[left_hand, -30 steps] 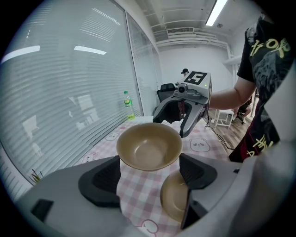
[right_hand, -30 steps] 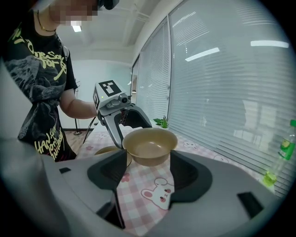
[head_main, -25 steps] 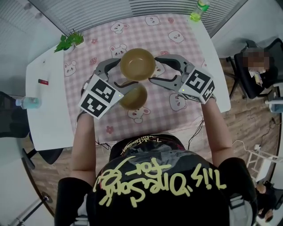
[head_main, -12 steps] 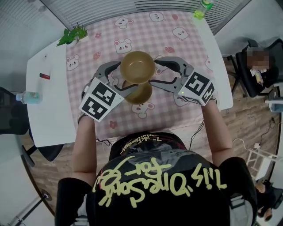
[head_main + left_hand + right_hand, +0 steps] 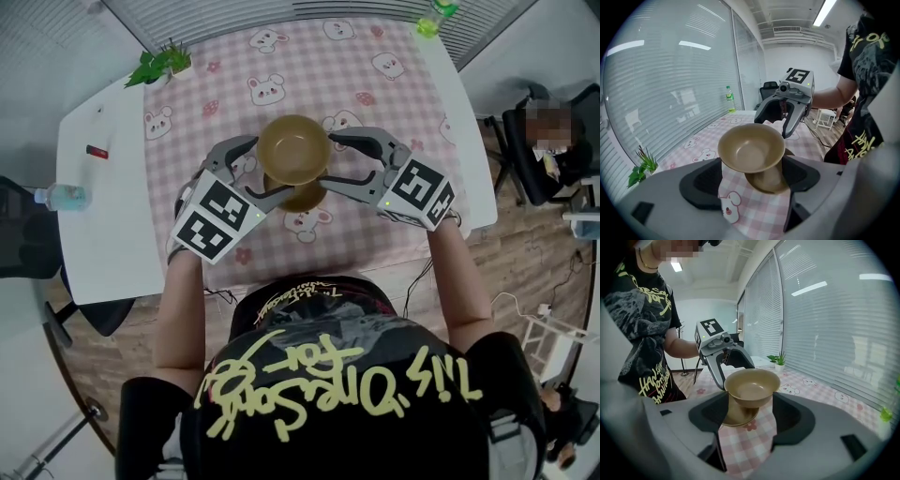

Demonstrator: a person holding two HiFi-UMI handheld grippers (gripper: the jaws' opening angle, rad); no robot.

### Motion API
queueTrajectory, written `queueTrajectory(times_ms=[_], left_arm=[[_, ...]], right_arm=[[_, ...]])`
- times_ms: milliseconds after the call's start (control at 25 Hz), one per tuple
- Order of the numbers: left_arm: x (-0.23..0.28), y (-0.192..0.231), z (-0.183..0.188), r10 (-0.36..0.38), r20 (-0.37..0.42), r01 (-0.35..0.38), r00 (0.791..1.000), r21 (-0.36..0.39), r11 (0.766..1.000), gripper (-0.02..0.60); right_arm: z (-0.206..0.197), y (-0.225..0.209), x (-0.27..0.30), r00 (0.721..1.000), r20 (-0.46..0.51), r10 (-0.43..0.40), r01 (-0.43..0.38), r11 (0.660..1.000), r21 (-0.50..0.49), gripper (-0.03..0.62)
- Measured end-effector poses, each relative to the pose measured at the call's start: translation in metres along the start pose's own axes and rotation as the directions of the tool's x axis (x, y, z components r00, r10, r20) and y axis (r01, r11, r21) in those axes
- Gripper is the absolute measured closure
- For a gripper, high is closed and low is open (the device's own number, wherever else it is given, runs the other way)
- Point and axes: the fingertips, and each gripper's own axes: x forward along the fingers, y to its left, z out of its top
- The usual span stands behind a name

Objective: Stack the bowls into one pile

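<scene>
Two brown bowls are in view. The upper bowl (image 5: 293, 150) (image 5: 751, 151) (image 5: 751, 387) is off the pink checked cloth (image 5: 281, 75), almost straight above the lower bowl (image 5: 302, 198) (image 5: 767, 183) (image 5: 737, 417), which rests on the cloth. My left gripper (image 5: 268, 169) (image 5: 724, 363) takes the upper bowl from the left, my right gripper (image 5: 326, 159) (image 5: 781, 118) from the right. In each gripper view the bowl fills the gap between the jaws and touches both sides. The upper bowl hides most of the lower one.
A small potted plant (image 5: 159, 64) stands at the cloth's far left corner and a green bottle (image 5: 434, 17) at the far right. On the bare white table (image 5: 103, 234) to the left lie a red item (image 5: 96, 151) and a water bottle (image 5: 64, 197). Someone sits at right (image 5: 553, 141).
Both grippers have carried the upper bowl toward me, so it now hangs nearly over the lower bowl instead of beyond it. The lower bowl has stayed on the cloth.
</scene>
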Motion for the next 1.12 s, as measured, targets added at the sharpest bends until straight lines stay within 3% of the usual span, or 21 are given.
queueTrajectory(times_ms=[200, 600, 1120], left_arm=[[0.003, -0.007, -0.019, -0.001, -0.009, 0.001, 1.000, -0.005, 1.000, 0.178], [-0.002, -0.016, -0.012, -0.015, -0.003, 0.015, 1.000, -0.020, 1.000, 0.179], [0.003, -0.029, -0.030, -0.045, -0.021, 0.044, 0.999, -0.036, 0.998, 0.178]], right_arm=[[-0.014, 0.012, 0.011, 1.000, -0.027, 0.012, -0.011, 1.000, 0.013, 0.309], [-0.011, 0.017, 0.002, 1.000, -0.005, 0.028, -0.028, 0.999, 0.045, 0.309], [-0.029, 0.031, 0.008, 0.998, -0.021, 0.052, -0.050, 0.995, 0.084, 0.310]])
